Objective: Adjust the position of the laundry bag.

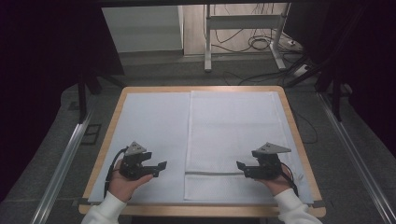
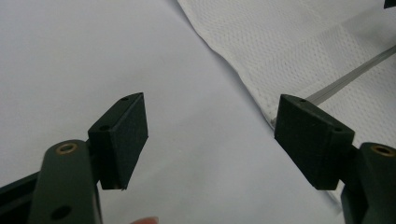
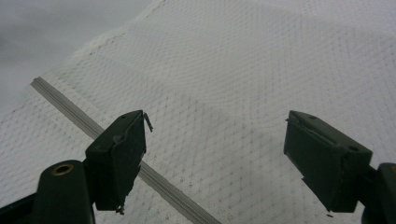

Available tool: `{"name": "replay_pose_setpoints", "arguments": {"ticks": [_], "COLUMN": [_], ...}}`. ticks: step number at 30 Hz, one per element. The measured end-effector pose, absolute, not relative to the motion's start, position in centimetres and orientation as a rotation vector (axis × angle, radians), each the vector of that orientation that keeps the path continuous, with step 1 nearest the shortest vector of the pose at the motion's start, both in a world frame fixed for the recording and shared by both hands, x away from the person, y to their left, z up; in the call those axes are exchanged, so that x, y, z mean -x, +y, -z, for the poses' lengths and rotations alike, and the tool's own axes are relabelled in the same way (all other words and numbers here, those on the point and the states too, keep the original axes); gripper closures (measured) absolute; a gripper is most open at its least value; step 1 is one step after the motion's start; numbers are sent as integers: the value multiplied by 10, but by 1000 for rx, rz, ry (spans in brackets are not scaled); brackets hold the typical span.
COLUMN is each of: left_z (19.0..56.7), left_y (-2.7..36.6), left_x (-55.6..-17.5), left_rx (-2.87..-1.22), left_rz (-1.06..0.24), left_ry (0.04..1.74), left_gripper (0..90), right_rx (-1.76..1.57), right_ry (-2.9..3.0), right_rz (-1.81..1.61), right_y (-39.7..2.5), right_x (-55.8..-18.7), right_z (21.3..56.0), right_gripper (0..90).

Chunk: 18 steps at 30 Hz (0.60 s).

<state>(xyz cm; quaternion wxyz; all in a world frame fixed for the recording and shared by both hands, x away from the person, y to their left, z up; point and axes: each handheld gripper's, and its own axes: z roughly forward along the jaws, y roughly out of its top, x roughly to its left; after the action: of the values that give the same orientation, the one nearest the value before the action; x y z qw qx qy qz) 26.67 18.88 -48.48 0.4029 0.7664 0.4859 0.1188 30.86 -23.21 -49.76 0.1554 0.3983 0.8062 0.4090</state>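
Hovering wide open, the left gripper [image 1: 161,169] and right gripper [image 1: 241,168] flank the mesh cloth [image 1: 233,135].

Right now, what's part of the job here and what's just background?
In the job:
- white mesh cloth, spread flat, with a grey stripe near its front edge
- left gripper, open, over the light table cover
- right gripper, open, over the cloth

Just around:
- metal stand beyond the table
- cables on the floor
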Motion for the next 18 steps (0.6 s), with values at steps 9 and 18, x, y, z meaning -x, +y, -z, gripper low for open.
{"name": "replay_pose_setpoints", "arguments": {"ticks": [9, 18], "left_z": [482, 479], "left_y": [176, 161], "left_x": [-273, -282], "left_rx": [-1952, -1972], "left_rz": [-261, -227], "left_ry": [1209, 1214], "left_gripper": [279, 279], "right_rx": [-1150, -1122], "right_ry": [2286, 2253], "right_rz": [-1176, -1170], "right_y": [-237, -239], "right_x": [-308, -306], "right_z": [495, 491], "right_gripper": [207, 208]}}
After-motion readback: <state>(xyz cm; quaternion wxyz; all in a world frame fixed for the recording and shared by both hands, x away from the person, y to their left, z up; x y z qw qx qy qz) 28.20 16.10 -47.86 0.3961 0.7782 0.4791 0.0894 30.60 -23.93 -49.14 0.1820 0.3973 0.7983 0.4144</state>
